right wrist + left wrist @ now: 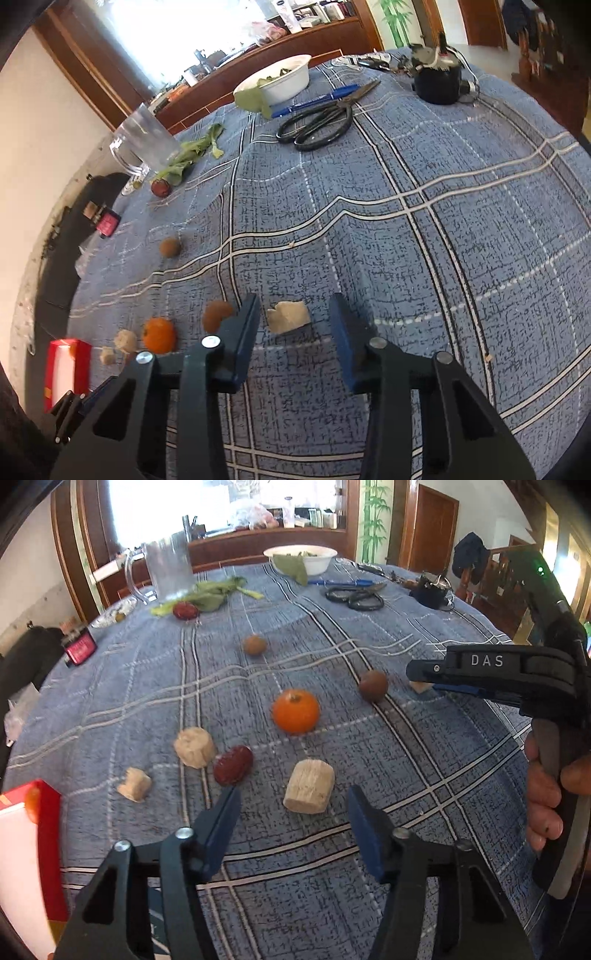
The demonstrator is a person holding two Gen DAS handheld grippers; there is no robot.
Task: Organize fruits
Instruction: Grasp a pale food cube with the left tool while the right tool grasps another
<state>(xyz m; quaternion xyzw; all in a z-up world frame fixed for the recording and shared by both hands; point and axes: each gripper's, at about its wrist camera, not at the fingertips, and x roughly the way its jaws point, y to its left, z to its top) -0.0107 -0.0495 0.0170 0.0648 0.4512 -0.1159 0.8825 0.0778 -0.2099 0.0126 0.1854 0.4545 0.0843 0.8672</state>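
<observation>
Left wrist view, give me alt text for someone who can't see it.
The left gripper hangs open over a pale cylindrical chunk on a blue plaid tablecloth. Beyond lie an orange, a red date and more pale chunks; the right gripper, held by a hand, reaches in from the right.

The surface wore a blue cloth (369,760) checked in white and black lines; a round orange fruit (295,711) glowed bright, beside a dark red wrinkled date (233,765).
</observation>
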